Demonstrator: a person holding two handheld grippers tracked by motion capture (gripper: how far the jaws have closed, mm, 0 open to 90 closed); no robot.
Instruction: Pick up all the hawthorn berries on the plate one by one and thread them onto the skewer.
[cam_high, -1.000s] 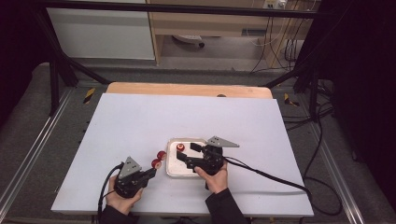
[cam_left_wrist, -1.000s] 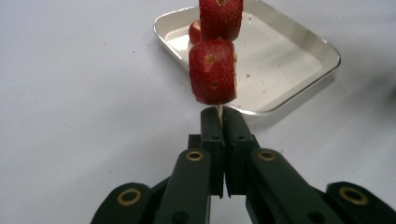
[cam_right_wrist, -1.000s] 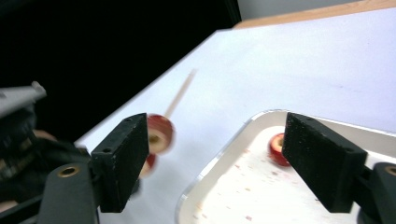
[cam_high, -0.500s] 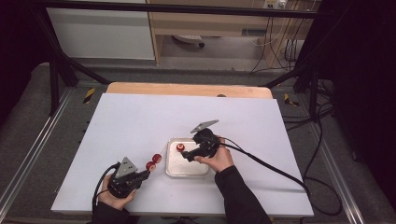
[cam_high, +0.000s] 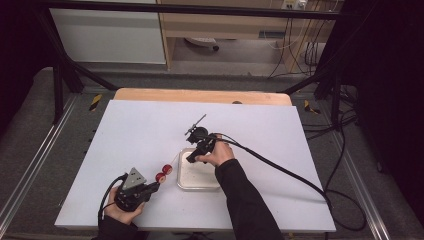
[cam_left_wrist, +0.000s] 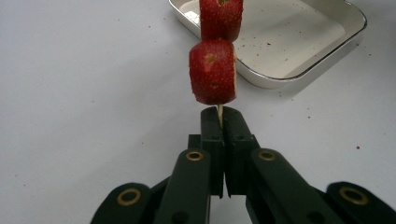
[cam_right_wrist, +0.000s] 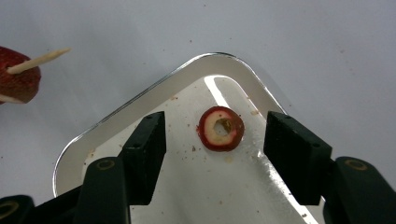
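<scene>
In the left gripper view the upper strawberry piece (cam_left_wrist: 221, 18) runs off the top edge, and the skewer (cam_left_wrist: 219, 112) is buried inside both pieces and between the closed jaws. The tray (cam_left_wrist: 280, 79) is cropped at the top. In the right gripper view the strawberry (cam_right_wrist: 18, 77) at the left is cut by the edge. In the high view the strawberry slice in the tray lies hidden behind the right gripper (cam_high: 192, 157).

Black cables (cam_high: 327, 135) beside table (cam_high: 130, 125)

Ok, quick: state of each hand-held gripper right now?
Left hand-held gripper: shut on the skewer carrying two strawberry pieces.
Right hand-held gripper: open, jaws just closing, either side of the strawberry slice in the tray, not touching.
</scene>
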